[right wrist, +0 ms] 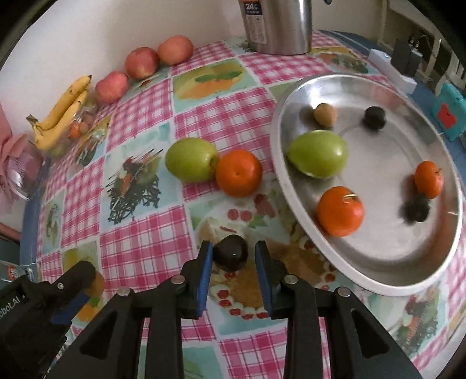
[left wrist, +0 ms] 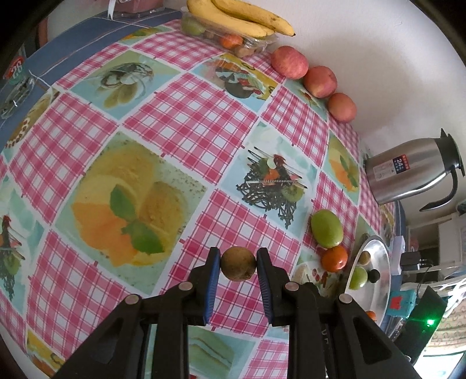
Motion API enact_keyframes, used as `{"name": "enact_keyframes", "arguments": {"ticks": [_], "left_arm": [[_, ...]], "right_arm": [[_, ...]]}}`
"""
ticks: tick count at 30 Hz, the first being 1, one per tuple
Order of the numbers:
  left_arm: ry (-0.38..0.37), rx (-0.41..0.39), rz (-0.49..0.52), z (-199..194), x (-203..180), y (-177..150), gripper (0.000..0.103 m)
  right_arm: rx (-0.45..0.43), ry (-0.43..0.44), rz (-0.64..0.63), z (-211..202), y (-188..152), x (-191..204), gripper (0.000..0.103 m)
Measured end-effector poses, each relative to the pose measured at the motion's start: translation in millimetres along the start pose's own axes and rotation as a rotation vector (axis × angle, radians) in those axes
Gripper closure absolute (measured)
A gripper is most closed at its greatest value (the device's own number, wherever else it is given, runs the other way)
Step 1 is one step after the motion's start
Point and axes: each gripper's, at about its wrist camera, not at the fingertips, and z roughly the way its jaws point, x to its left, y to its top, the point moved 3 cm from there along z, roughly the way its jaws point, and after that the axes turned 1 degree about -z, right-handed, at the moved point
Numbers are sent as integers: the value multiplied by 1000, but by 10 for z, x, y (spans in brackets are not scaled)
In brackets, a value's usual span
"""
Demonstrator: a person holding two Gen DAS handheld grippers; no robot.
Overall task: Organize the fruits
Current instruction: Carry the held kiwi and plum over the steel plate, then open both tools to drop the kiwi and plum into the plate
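The steel jug point(right wrist: 276, 26) at the table's far edge by the wall carries a dark label point(right wrist: 252, 7) reading "24" in white; the small print under it is too fine to read. In the left wrist view the same label point(left wrist: 401, 162) shows "24" with red characters above that cannot be made out. A red-and-teal patch point(left wrist: 16, 68) at the table's far left corner bears white digits, seemingly "26". The left gripper's point(right wrist: 70, 303) black body reads "obot.AI".
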Motion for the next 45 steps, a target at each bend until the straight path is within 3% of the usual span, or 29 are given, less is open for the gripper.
{"name": "enact_keyframes", "arguments": {"ticks": [5, 7, 17, 22, 27, 34, 40, 45], "left_arm": [[-2, 11, -2, 38, -6, -4, 76], [-2, 13, -3, 41, -2, -6, 76], [-42, 13, 26, 33, -122, 4, 76], [-83, 20, 108, 55, -414, -87, 76], [-143, 43, 217, 96, -804, -257, 76], [-246, 191, 384, 393, -1400, -726, 76], [-256, 283, 406, 599, -1540, -947, 75], [-274, 303, 389, 612, -1520, -942, 74]], "right_arm": [[-5, 5, -15, 15, -11, 33, 73], [1, 34, -2, 17, -11, 28, 79], [-65, 149, 72, -327, 94, -99, 79], [-145, 80, 106, -606, 204, -430, 79], [-117, -7, 178, -621, 221, -876, 79], [-80, -96, 259, -607, 141, -1409, 78], [-52, -107, 284, -565, 113, -1534, 78], [-40, -117, 286, -542, 114, -1531, 78]]}}
